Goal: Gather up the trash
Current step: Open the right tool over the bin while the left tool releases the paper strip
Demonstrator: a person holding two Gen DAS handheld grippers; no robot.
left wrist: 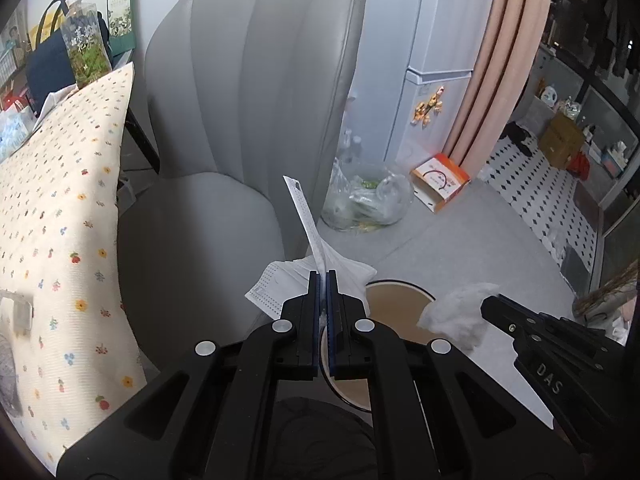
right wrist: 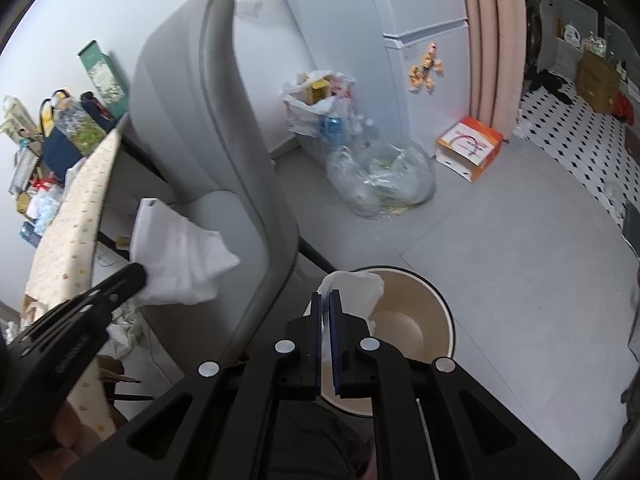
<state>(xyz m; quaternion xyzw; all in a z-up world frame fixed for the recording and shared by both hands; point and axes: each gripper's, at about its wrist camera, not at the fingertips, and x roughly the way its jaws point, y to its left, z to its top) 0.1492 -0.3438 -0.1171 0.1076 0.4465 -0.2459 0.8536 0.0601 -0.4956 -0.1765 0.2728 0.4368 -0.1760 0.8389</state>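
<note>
My left gripper (left wrist: 323, 280) is shut on a white face mask (left wrist: 276, 286), and a strip of the mask (left wrist: 304, 208) sticks up past the fingertips. It hangs by the front edge of the grey chair (left wrist: 248, 100), just left of a round bin (left wrist: 396, 308) with a beige inside and a dark rim. In the right wrist view my right gripper (right wrist: 325, 300) hovers over the bin (right wrist: 416, 320) with a crumpled white tissue (right wrist: 358, 290) between its pads, which stand a narrow gap apart. The left wrist view shows that tissue (left wrist: 460, 316) at the right gripper (left wrist: 486, 304).
A floral cushion (left wrist: 60, 220) leans left of the chair. On the grey floor behind the bin lie a clear plastic bag of rubbish (right wrist: 380, 180), a white bag of bottles (right wrist: 320, 108) and an orange box (right wrist: 468, 146). A fridge and a pink curtain (left wrist: 496, 60) stand behind.
</note>
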